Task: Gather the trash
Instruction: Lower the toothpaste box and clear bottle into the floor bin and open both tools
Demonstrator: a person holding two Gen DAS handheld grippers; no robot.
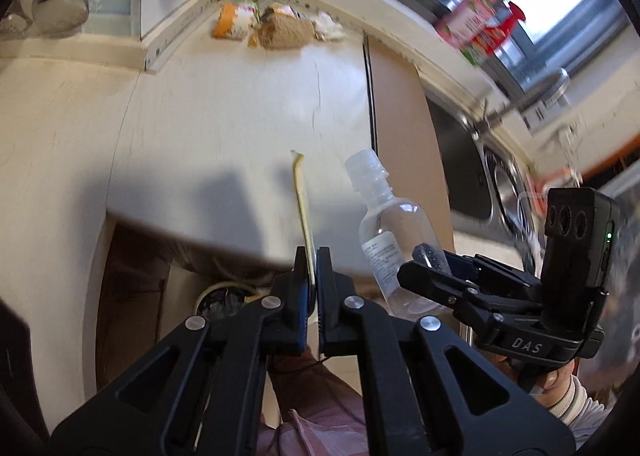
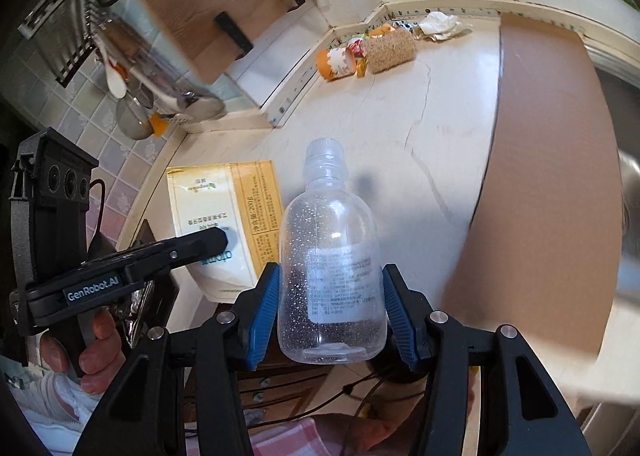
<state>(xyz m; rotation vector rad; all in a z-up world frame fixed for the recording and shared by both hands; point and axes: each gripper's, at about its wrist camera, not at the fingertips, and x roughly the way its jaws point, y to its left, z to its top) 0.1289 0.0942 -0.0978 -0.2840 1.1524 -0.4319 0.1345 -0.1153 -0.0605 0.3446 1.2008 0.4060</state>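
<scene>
Two grippers in view, each carrying one piece of trash above the pale countertop (image 2: pixel 400 103).

Left gripper (image 1: pixel 313 256): jaws closed tight on a flat yellow-and-white packet (image 1: pixel 301 199). Its own camera sees the packet edge-on, only a thin strip rising from between the pads. The right wrist view shows the packet's printed face (image 2: pixel 224 215), with one black finger across its lower part; the print is too small to read.

Right gripper (image 2: pixel 330 296): blue pads pressed on either side of a clear plastic bottle (image 2: pixel 330 256), uncapped, neck pointing away from the camera, droplets inside, white label on the body. In the left wrist view the same bottle (image 1: pixel 384 223) stands tilted beside the packet, its lower part hidden behind the right gripper's finger (image 1: pixel 432 280).

More trash lies at the far corner of the counter against the wall: an orange wrapper (image 2: pixel 336 61), a rough tan roll (image 2: pixel 390 49), crumpled white paper (image 2: pixel 442 25). All blurred; details uncertain.

A brown sheet (image 2: pixel 540 175) covers the counter's right part, its far side cut off. Steel sink (image 1: pixel 496 191) beyond is smeared by motion. A hand (image 2: pixel 94 352) grips the left gripper's handle, partly hidden. Below the counter edge, a dark round opening (image 1: pixel 222 298) shows behind the left gripper; contents unclear.
</scene>
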